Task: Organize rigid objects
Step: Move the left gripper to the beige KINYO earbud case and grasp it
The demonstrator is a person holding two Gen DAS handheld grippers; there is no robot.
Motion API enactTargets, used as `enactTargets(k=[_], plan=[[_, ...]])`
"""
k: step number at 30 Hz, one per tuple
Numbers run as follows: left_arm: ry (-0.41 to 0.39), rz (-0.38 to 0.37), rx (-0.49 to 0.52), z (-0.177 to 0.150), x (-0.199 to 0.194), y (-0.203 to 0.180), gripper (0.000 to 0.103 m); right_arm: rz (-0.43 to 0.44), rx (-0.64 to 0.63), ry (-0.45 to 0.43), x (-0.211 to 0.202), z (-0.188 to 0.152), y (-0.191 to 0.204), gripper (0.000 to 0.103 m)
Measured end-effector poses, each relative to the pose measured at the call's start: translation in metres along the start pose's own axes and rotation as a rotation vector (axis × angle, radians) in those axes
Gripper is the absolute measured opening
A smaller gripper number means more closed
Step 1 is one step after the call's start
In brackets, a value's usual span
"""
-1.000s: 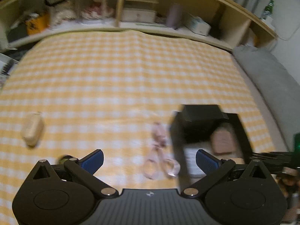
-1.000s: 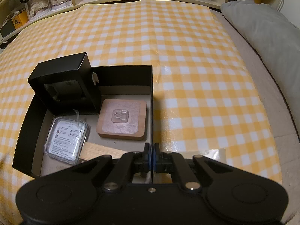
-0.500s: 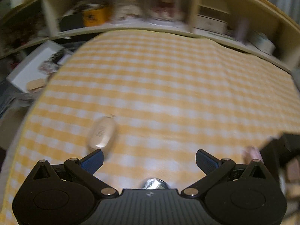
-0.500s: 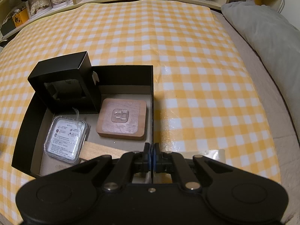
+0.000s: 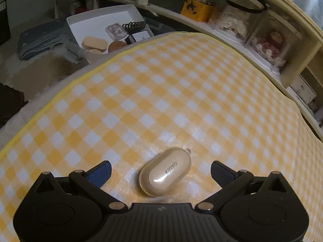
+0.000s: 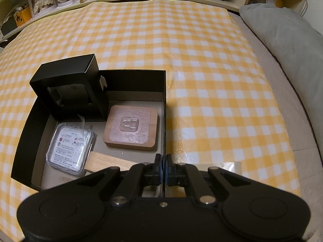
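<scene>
Left gripper [image 5: 161, 172] is spread wide, pads clear of everything; the beige earbud case [image 5: 165, 174] lies on the checked cloth [image 5: 161, 84] right between the two fingers, touching neither; its long axis runs diagonally across the gap, loop end away from the camera and toward the right finger, so the pads would likely meet it at a slant; my read: roll the wrist a little or accept a skewed pinch, since the glossy rounded shell could slip out.

Right gripper [image 6: 162, 166] is pressed together, pinching the right wall of the black box [image 6: 164, 92]; it looks like it is steadying the box; left hand is plainly the one nearer the case.

Only the right wrist view shows the box and its contents: a wooden block [image 6: 131, 128], a clear plastic pack [image 6: 70, 147], a smaller black carton [image 6: 68, 90] standing in the far corner, a pale wood strip [image 6: 109, 162] at the near edge; floor between block and pack looks free for the case. Only the left wrist view shows the case; how far case and box lie apart cannot be told.
</scene>
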State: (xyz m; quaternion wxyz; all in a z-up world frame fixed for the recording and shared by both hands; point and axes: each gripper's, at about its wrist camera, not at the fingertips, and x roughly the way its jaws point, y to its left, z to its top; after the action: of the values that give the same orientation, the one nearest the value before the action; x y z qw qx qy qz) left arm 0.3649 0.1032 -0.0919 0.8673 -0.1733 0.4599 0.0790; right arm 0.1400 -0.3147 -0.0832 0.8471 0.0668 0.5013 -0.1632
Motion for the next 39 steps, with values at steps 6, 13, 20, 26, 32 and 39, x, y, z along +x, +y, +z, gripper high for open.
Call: enactTargets(k=[6,13,20,26,32,39], plan=[[0.094,0.011,-0.187,-0.004,0.018,0.002,0.103,-0.003,-0.005,0.002,0.001,0.000,0.000,0.004],[0.058,0.098,-0.375,-0.013,0.022,-0.003,0.093,-0.007,-0.024,0.001,0.004,0.000,0.002,0.005],[0.059,0.142,-0.357,-0.016,0.028,-0.010,0.081,-0.011,-0.031,0.012,0.008,0.000,0.003,0.005],[0.054,0.129,-0.330,-0.006,0.030,-0.003,0.075,-0.018,-0.040,0.016,0.011,0.000,0.006,0.006],[0.082,0.071,-0.240,-0.010,0.020,-0.015,0.075,-0.018,-0.038,0.017,0.012,-0.001,0.007,0.005],[0.080,-0.121,0.105,-0.036,-0.024,-0.064,0.075,-0.002,-0.009,0.009,0.011,-0.002,0.004,0.004]])
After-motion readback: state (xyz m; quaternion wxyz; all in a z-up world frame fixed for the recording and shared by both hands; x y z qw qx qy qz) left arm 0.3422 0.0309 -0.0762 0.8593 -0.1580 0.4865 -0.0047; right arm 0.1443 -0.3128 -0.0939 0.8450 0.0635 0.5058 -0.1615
